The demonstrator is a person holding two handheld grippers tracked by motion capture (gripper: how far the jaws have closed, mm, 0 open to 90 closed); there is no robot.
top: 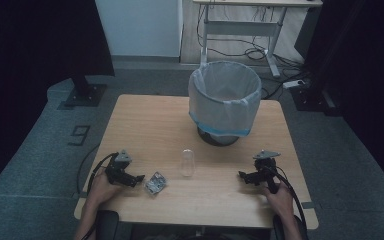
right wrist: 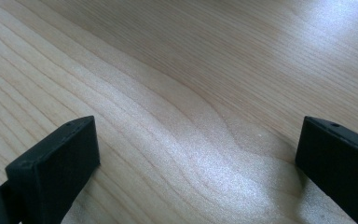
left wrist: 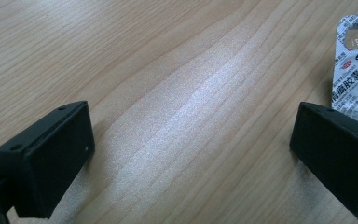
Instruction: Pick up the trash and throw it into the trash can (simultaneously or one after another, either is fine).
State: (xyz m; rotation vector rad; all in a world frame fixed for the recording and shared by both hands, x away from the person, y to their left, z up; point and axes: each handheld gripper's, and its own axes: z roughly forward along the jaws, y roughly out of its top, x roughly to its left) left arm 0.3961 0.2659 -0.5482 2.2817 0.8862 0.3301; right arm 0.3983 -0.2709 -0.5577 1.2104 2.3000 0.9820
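Near the front edge of the surface (top: 145, 120), toward its left corner, the left gripper (top: 139, 178) rests low with its jaws spread wide and nothing between them; the crumpled foil blister pack (top: 155, 183) lies just beside its tip, apart from it. Seen along the left gripper's own jaws, the pack (left wrist: 354, 70) sits by the right-hand jaw at the picture's edge, not centred in the gap. Toward the front right corner the right gripper (top: 242, 175) also lies low, jaws fully apart and empty over bare wood. A small clear plastic bottle (top: 187, 162) lies on its side between the two grippers, a little farther from the front edge, and a bin lined with a pale bag (top: 225, 97) stands upright near the back edge, right of the middle. The work in hand looks like clearing the litter into the bin, starting with the pack. To do that well, the left gripper should likely shift sideways until the pack lies midway between the jaws, then close along its flatter faces. The foil is thin and springy, so a low, level approach seems wise, lest one jaw merely push it across the wood. The lift should clear the bottle on the way to the bin.
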